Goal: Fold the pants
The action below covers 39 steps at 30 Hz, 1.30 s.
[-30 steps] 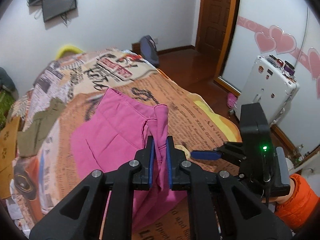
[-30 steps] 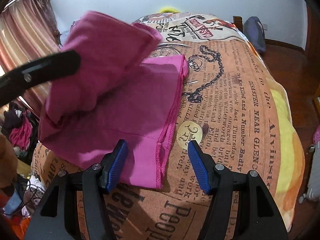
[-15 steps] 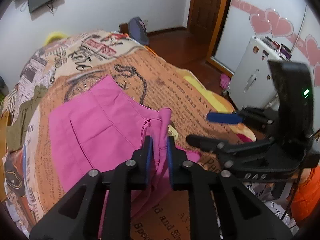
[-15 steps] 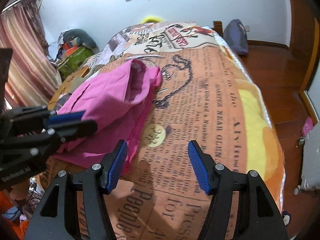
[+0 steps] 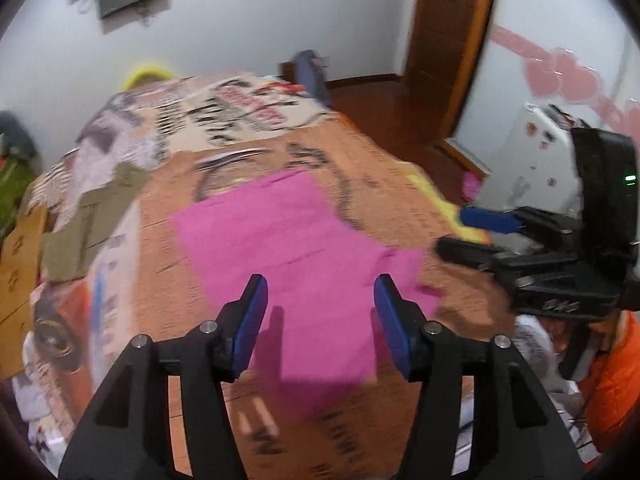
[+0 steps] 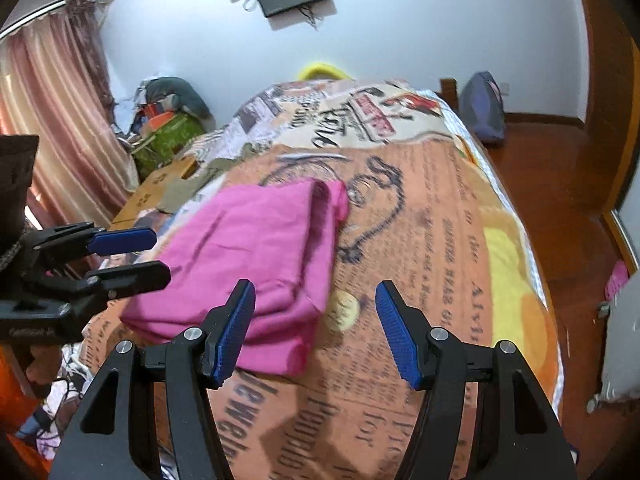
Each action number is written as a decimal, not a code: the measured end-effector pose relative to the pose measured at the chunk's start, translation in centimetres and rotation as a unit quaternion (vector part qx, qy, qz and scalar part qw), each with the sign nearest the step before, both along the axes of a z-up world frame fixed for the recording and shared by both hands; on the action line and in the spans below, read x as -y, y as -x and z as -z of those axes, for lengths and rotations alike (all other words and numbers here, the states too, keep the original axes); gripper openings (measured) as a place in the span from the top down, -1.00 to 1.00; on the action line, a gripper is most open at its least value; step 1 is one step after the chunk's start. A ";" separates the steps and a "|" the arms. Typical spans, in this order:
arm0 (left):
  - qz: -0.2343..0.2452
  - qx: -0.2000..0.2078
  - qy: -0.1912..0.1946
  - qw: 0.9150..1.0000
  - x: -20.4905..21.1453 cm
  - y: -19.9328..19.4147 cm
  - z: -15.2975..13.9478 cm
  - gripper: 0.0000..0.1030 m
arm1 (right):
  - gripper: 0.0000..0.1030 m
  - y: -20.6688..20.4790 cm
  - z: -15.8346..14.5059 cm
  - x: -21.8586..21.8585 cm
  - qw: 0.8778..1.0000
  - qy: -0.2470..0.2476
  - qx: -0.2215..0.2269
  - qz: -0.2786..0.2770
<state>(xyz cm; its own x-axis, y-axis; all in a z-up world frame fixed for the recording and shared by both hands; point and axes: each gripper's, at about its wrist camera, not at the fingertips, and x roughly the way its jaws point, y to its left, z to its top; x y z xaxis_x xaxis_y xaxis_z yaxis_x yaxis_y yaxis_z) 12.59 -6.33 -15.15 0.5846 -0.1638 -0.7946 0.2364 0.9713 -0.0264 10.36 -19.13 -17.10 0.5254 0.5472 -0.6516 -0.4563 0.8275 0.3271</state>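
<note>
The pink pants (image 5: 292, 240) lie folded into a flat stack on the newspaper-print bedspread (image 5: 360, 160); they also show in the right wrist view (image 6: 256, 256). My left gripper (image 5: 318, 316) is open and empty, just above the near edge of the pants. My right gripper (image 6: 316, 332) is open and empty, above the stack's near right corner. The right gripper shows at the right of the left wrist view (image 5: 476, 236), and the left gripper at the left of the right wrist view (image 6: 136, 256).
An olive garment (image 5: 88, 216) and cardboard (image 6: 160, 192) lie at the bed's left side. A white suitcase (image 5: 532, 160) stands right of the bed, a blue backpack (image 6: 482, 108) on the wooden floor at the far end. Clutter (image 6: 168, 120) is piled by the curtain.
My left gripper let go of the pink pants and opened; the fabric dropped flat onto the stack. Both grippers have drawn back from the bed.
</note>
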 end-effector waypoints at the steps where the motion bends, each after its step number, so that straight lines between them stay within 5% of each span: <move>1: -0.017 -0.003 -0.012 1.000 -1.0 -0.1 0.4 -0.07 | -0.16 -0.2 0.1 -0.4 1.000 -0.001 0.001 -0.003; 10: -0.044 -0.038 -0.025 0.998 -3.6 0.3 4.8 -0.19 | -0.16 -1.2 4.0 -2.8 0.999 0.021 -0.046 -0.012; 19: -0.049 -0.017 -0.011 0.999 -5.5 -0.8 3.1 -0.23 | -0.16 -0.8 4.0 -1.4 0.998 0.028 -0.056 0.004; 30: -0.068 -0.031 -0.013 0.997 -9.5 -9.2 4.1 -0.23 | -0.16 -2.8 1.2 -3.4 1.000 0.008 -0.011 -0.007; 39: -0.068 -0.081 0.027 0.994 -11.8 -14.9 8.0 -0.23 | -0.16 -5.3 5.3 -5.6 0.997 0.032 -0.062 -0.038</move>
<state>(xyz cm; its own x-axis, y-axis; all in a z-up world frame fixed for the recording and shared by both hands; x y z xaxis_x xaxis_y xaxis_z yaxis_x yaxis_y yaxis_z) 27.52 5.43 -23.18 0.4693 -0.1366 -0.8724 0.0909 0.9902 -0.1062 15.66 -13.55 -22.40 0.3981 0.5372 -0.7436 -0.4778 0.8134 0.3318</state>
